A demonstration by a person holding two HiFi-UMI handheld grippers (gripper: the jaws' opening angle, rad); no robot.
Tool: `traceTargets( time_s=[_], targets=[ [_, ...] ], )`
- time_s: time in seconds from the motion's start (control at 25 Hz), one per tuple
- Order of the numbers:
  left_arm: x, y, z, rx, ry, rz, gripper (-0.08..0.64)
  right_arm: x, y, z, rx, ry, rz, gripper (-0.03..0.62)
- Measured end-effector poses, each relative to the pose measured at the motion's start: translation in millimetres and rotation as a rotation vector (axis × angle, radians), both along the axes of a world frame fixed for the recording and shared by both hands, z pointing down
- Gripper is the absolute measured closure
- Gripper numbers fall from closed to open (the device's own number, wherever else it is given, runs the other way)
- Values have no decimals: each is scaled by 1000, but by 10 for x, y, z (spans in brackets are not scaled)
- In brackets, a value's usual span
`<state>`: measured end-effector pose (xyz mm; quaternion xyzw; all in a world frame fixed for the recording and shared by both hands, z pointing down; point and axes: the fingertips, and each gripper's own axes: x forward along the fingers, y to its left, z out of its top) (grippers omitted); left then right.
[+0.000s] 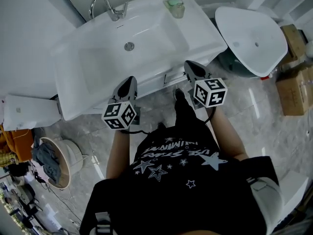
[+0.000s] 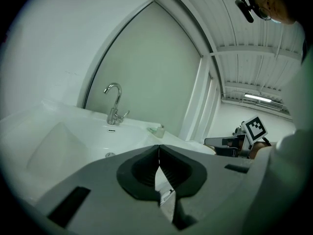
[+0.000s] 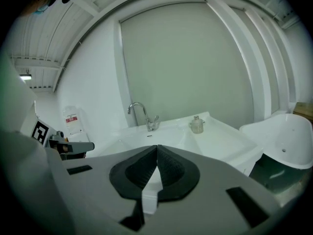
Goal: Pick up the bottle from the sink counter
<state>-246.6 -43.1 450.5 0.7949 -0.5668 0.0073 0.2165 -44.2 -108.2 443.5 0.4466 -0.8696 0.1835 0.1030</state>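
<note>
The small clear bottle (image 1: 175,7) stands upright at the far right corner of the white sink desk (image 1: 198,31) — right of the faucet (image 1: 108,9), beyond the basin (image 1: 105,62), and touched by neither gripper. Both grippers hover at the desk's near edge, well apart from the bottle. The left gripper (image 1: 129,83) has its jaws pressed together on nothing, and the right gripper (image 1: 191,68) is likewise closed and empty. Another white basin (image 1: 252,38) sits off to the right, near cardboard boxes (image 1: 293,89).
</note>
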Motion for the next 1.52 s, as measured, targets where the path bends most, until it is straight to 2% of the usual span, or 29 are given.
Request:
traceTargets(
  time_s=[0.28, 0.44, 0.8, 0.84, 0.96, 1.12, 1.28, 1.52],
  targets=[
    [372, -853, -143, 48, 8, 39, 551, 226, -906, -5, 4, -9, -5, 586],
    [569, -1352, -135, 35, -17, 45, 551, 369, -1431, -1, 0, -17, -16, 586],
    [1074, -2208, -76, 5, -3, 102, 546, 667, -2247, 30, -16, -27, -37, 586],
    [1143, -2287, -63, 3, 6, 115, 533, 704, -2318, 40, -17, -27, -39, 586],
    [1385, -2511, -18, -6, 32, 171, 433, 838, -2515, 78, -23, -27, -40, 586],
    [1655, -2805, 54, -5, 6, 211, 313, 1003, -2755, 147, -36, -24, -40, 586],
    [1823, -3070, 98, 15, -32, 199, 274, 1146, -2959, 217, -51, -20, -35, 586],
    [1934, -3393, 410, -41, -106, 216, 268, 1211, -3160, 341, -80, -22, -29, 586]
  ],
)
